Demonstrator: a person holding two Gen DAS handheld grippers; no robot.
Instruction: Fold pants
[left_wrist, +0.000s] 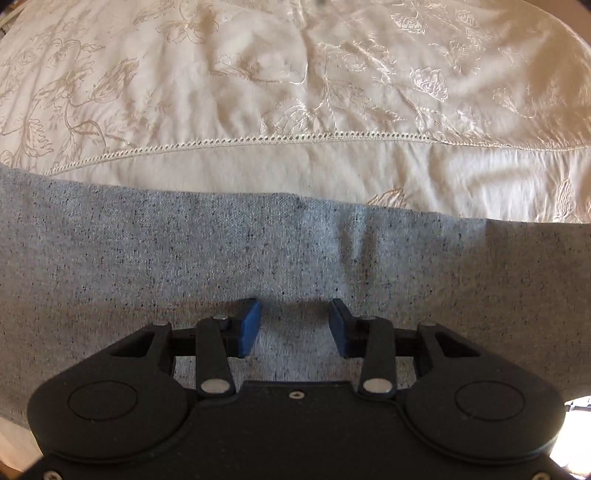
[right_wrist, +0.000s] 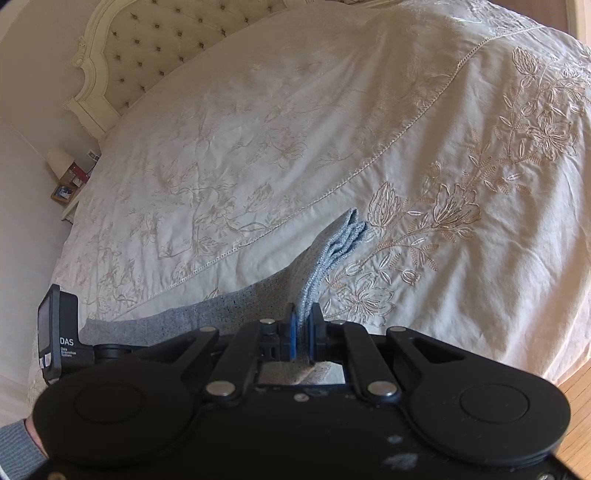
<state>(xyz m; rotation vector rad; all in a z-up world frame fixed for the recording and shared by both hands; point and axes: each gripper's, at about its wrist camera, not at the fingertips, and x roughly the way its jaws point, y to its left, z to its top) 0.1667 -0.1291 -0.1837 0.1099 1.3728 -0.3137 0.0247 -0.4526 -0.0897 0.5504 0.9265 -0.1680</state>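
Right under my left tool (left_wrist: 294, 325) there's grey fabric and nothing else: the pants (left_wrist: 258, 254) run in a broad band across the bedspread (left_wrist: 295, 92), and my two blue pads stand apart over the cloth with a bare strip of knit between them. Nothing is pinched there; that tool is released and points steeply down at the middle of the band.

Over to my right tool (right_wrist: 302, 332), and this one is clenched tight on the pants (right_wrist: 332, 254). A bunched end of the fabric, several layers stacked, rises out from between the pads and fans past the tips, hanging clear above the embroidered bedspread (right_wrist: 258, 129). The rest of the garment trails off to the left of that tool and lies on the bed.

How will it handle? Soft speckled jersey, I'd say, light and completely limp. It will sag wherever I don't support it, and the layers may slide over each other. The cover looks glossy, so the cloth may creep when dragged. I judge the best hold is at an edge or hem, all layers pinched together, as my right tool has it now.
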